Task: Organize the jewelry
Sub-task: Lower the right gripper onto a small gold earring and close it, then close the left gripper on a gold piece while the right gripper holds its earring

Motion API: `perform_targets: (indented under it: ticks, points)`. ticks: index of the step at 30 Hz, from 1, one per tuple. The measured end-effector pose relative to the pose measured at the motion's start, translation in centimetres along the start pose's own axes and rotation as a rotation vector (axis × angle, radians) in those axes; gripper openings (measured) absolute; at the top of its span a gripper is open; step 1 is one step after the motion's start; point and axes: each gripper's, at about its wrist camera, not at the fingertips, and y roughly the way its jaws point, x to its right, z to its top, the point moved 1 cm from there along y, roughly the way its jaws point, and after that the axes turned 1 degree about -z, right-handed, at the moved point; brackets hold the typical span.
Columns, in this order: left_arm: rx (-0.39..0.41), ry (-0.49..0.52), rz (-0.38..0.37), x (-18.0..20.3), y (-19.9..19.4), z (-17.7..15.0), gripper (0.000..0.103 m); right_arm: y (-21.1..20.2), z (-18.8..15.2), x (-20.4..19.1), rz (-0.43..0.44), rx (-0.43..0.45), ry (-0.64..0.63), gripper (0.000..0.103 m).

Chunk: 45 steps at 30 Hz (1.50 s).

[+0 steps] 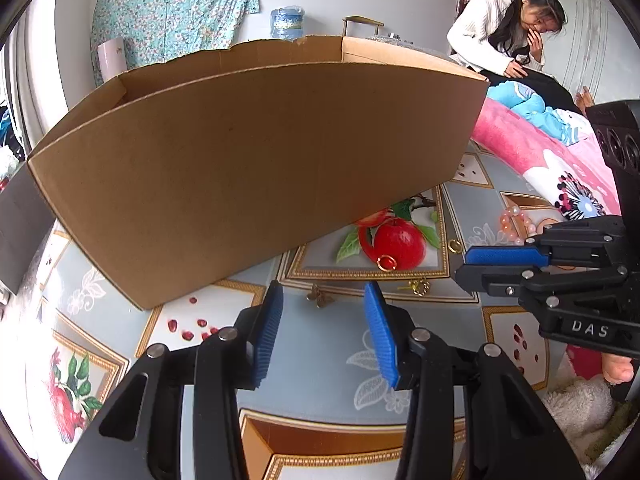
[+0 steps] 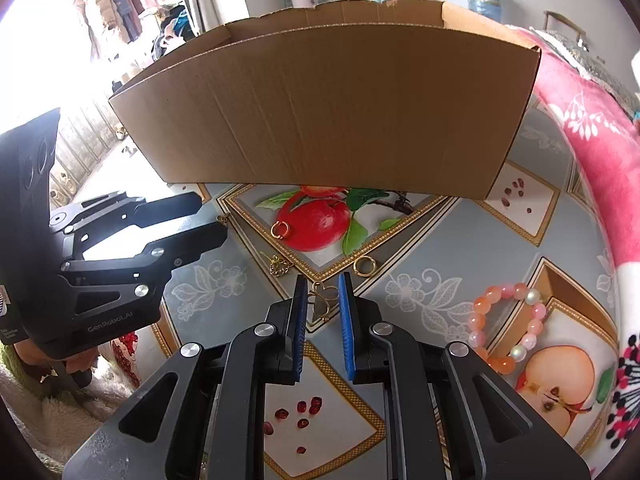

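Note:
In the right wrist view my right gripper is shut on a gold wire heart earring; both blue pads touch it just above the patterned cloth. Around it lie a gold ring, a second ring on the printed apple, a small chain charm and a pink bead bracelet. My left gripper stands open over the cloth, a small bronze butterfly piece just past its tips. The right gripper reaches in from the right. A large open cardboard box stands behind the jewelry.
A pink flowered blanket runs along the right edge of the cloth. A person in a white top sits behind it. The box fills the far side; the left gripper is at the left.

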Motion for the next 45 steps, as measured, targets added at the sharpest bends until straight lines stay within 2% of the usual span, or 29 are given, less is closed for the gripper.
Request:
perform_targets:
  ticks: [3, 8, 19, 22, 34, 39, 45]
  points:
    - [-0.004, -0.003, 0.021, -0.1, 0.3, 0.2, 0.04, 0.1, 0.0, 0.2, 0.007, -0.001, 0.005, 0.014]
    - [-0.025, -0.006, 0.033, -0.2, 1.0, 0.1, 0.024, 0.2, 0.0, 0.7, 0.024, 0.003, 0.015, 0.014]
    - [-0.05, 0.044, 0.035, 0.5, 1.2, 0.3, 0.007, -0.2, 0.0, 0.7, 0.041, 0.013, 0.023, 0.014]
    - [-0.049, 0.043, 0.04, 0.4, 1.2, 0.4, 0.0, -0.4, 0.0, 0.7, 0.042, 0.019, 0.022, 0.014]
    - [-0.031, 0.041, 0.013, 0.7, 0.3, 0.6, 0.0, -0.6, 0.2, 0.4, 0.038, 0.024, 0.016, 0.014]
    - [-0.071, 0.043, 0.016, 0.7, 1.2, 0.7, 0.005, -0.5, 0.4, 0.2, 0.039, 0.025, 0.012, 0.014]
    - [-0.077, 0.027, 0.014, 0.6, 1.7, 1.2, 0.007, -0.4, 0.5, 0.2, 0.04, 0.027, 0.007, 0.014]
